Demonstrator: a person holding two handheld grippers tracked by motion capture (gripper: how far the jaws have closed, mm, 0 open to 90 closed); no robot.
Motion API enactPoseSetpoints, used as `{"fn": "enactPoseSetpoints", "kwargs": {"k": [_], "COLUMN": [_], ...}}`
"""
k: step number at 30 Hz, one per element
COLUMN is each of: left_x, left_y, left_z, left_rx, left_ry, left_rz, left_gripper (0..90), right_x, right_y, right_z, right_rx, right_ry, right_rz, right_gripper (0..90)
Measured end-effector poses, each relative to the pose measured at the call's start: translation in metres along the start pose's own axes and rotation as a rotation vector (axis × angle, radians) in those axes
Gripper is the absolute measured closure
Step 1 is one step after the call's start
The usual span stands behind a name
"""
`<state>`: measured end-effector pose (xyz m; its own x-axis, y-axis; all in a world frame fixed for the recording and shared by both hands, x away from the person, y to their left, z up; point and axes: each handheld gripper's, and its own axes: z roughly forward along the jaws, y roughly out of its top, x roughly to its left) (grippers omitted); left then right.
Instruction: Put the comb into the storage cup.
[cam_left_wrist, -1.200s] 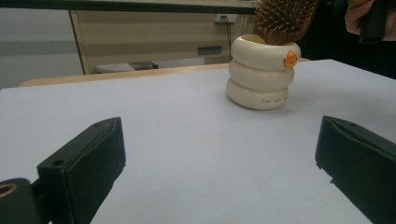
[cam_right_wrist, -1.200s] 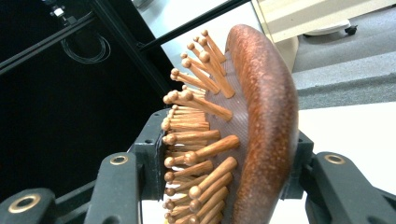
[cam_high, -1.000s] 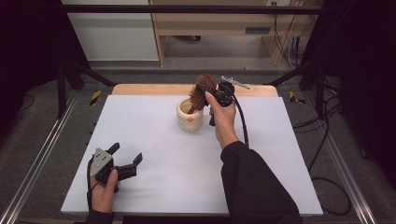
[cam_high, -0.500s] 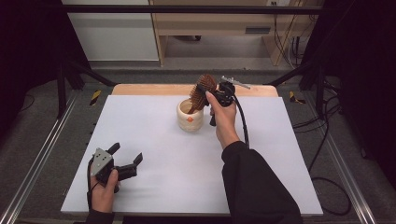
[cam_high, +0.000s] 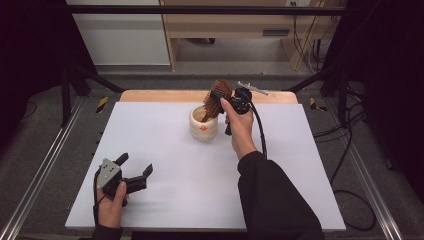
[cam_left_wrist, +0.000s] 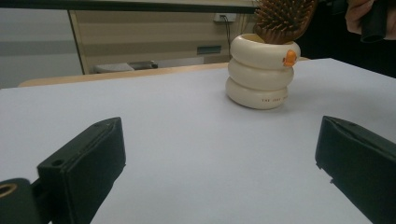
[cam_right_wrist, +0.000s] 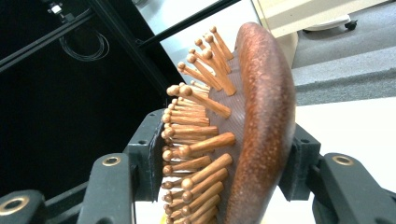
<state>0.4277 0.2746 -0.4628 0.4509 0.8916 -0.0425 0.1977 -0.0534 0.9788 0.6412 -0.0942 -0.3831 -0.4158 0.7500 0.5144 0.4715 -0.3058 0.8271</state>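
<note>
A brown wooden hairbrush with peg bristles stands tilted over a cream ringed cup, its lower end at the cup's mouth. My right gripper is shut on the brush head; in the right gripper view the brush is clamped between the jaws of that gripper, with the bristles facing left. My left gripper rests near the table's front left, open and holding nothing. The left gripper view shows the cup with an orange mark, and the brush above it.
The white table top has a wooden strip along its far edge. Black frame rails run along both sides. A pale cabinet and a wooden bench stand behind the table. Cables trail on the floor at the right.
</note>
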Motion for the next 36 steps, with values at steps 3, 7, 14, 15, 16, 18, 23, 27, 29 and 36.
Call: {"fn": "enactPoseSetpoints", "kwargs": {"k": [3,7,14,15,16,18,23,27,29,36], "left_x": [0.0,-0.0001,-0.0001,-0.0001,0.0,0.0001,-0.0001,0.0,0.0,0.0], "left_y": [0.0,0.0,-0.0001,-0.0001,-0.0001,-0.0001,0.0,0.0,-0.0001,-0.0001], "left_z": [0.0,0.0001,0.0001,0.0001,0.0001,0.0001,0.0,0.0,0.0001,0.0], "left_rx": [0.0,0.0,0.0,0.0,0.0,0.0,0.0,0.0,0.001,0.001], "left_ry": [0.0,0.0,-0.001,-0.001,0.0,0.0,0.0,0.0,0.0,0.0], "left_rz": [0.0,0.0,0.0,0.0,0.0,0.0,0.0,0.0,0.0,0.0], "left_gripper": [1.6,1.6,1.6,1.6,1.6,1.6,1.6,1.6,1.6,1.6], "right_x": [-0.0013,-0.0014,-0.0017,-0.0017,-0.0019,-0.0026,-0.0025,-0.0028,-0.003,-0.0025], "right_y": [0.0,0.0002,0.0002,0.0003,0.0004,0.0005,0.0003,0.0005,0.0007,0.001], "right_z": [0.0002,0.0001,-0.0001,-0.0002,-0.0003,-0.0005,-0.0007,-0.0011,-0.0012,-0.0015], "right_rx": [0.001,0.003,0.006,0.007,0.008,0.008,0.013,0.018,0.018,0.015], "right_ry": [0.001,0.002,0.003,0.002,0.002,0.004,0.007,0.015,0.016,0.018], "right_rz": [0.0,0.001,-0.002,0.0,0.0,-0.001,0.0,0.001,-0.001,-0.003], "right_gripper": [43.4,43.4,42.8,42.6,42.5,42.3,41.5,39.1,38.1,34.0]}}
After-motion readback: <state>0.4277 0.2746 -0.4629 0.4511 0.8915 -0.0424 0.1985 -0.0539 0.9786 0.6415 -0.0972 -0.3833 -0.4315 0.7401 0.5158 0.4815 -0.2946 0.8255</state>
